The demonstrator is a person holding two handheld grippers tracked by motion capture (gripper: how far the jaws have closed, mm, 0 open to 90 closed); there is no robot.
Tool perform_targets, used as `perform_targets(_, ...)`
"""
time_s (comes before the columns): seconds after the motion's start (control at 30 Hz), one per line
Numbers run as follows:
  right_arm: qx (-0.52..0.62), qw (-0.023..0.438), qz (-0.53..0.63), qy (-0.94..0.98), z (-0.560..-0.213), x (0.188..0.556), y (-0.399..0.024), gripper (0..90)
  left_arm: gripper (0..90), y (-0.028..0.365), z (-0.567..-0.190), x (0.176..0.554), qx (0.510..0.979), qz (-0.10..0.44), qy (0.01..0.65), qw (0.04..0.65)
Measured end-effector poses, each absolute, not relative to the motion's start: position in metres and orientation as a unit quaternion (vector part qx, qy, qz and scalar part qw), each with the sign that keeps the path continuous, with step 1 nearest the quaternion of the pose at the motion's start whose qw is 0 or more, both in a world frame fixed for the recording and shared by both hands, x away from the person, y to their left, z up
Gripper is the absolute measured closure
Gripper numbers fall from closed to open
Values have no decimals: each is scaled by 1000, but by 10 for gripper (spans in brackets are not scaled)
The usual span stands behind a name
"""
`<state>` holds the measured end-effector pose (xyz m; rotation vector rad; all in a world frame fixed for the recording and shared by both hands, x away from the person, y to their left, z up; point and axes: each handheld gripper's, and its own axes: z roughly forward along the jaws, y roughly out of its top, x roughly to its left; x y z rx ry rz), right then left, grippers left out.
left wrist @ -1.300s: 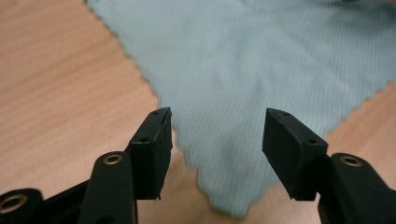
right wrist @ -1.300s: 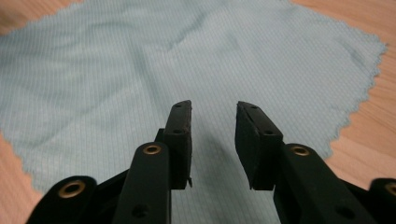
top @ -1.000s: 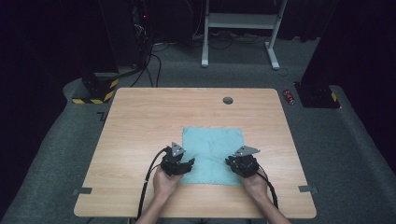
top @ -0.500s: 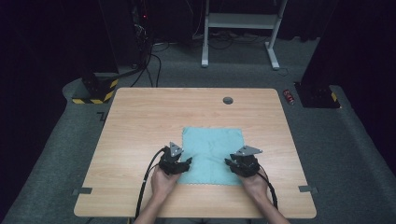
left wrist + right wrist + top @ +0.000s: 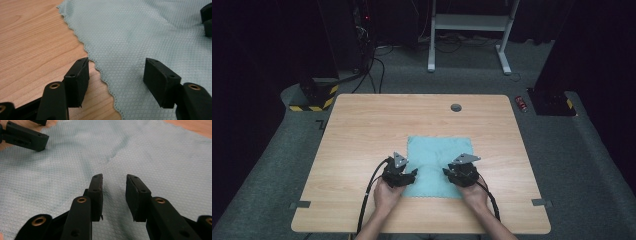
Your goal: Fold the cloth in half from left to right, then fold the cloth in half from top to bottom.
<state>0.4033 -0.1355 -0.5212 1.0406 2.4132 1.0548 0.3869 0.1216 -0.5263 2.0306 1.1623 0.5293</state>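
A teal waffle-weave cloth (image 5: 437, 160) lies flat on the wooden table (image 5: 362, 130), near its front edge. My left gripper (image 5: 413, 173) rests at the cloth's left edge. In the left gripper view it (image 5: 116, 72) stands open, having just widened a little, and the scalloped hem of the cloth (image 5: 130, 30) runs between its jaws. My right gripper (image 5: 447, 172) is over the cloth's right part. Its jaws (image 5: 113, 187) have just been closing slightly but keep a gap, with only flat cloth (image 5: 155, 152) beneath and a soft crease ahead.
A round cable hole (image 5: 456, 107) sits near the table's far edge. On the grey carpet beyond are a small red object (image 5: 522, 103), white desk legs (image 5: 504, 50), cables and a yellow-black striped base (image 5: 312, 102). Bare wood lies left, right and behind the cloth.
My right gripper has slid a little leftward onto the cloth, toward the left gripper. The left gripper and the cloth have stayed where they were.
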Motion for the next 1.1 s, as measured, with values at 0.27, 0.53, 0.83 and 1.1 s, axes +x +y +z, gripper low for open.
perform_targets(0.27,351,157,359,850,-520,405,-132,647,378,122,-526,387,789,206,452,362)
perform_targets(0.53,334,136,396,845,-514,396,-125,624,394,125,-519,394,790,193,459,356)
perform_targets(0.83,316,113,403,851,-511,387,-117,620,399,130,-500,424,787,186,470,353)
perform_targets(1.1,294,109,411,856,-510,375,-102,631,401,134,-494,457,786,173,482,345)
